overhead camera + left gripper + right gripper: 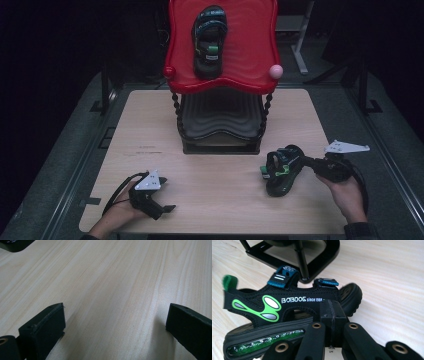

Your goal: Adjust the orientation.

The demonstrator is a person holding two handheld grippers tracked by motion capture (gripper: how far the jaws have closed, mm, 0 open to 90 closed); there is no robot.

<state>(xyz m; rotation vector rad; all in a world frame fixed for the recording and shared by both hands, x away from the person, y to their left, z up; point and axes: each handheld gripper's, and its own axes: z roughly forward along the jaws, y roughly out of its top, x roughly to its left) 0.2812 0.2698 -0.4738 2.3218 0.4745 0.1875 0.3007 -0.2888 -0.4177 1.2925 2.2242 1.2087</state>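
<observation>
A black sandal [280,172] with green and blue trim lies on its side on the wooden table at the right. My right gripper [301,161] is shut on its upper side band. In the right gripper view the two jaws [330,308] meet on the band next to the white lettering on the sandal [269,307]. The matching sandal [209,40] lies on the red top shelf [250,65] of a rack. My left gripper [167,206] rests low over the table's front left, open. Only bare wood shows between its pads [45,325].
The rack stands at the table's back middle, with a black lower shelf [220,120], beaded black posts and a pink knob [275,71]. Its black base [312,262] is just behind the held sandal. A corner of the base [15,245] shows far ahead of the left gripper.
</observation>
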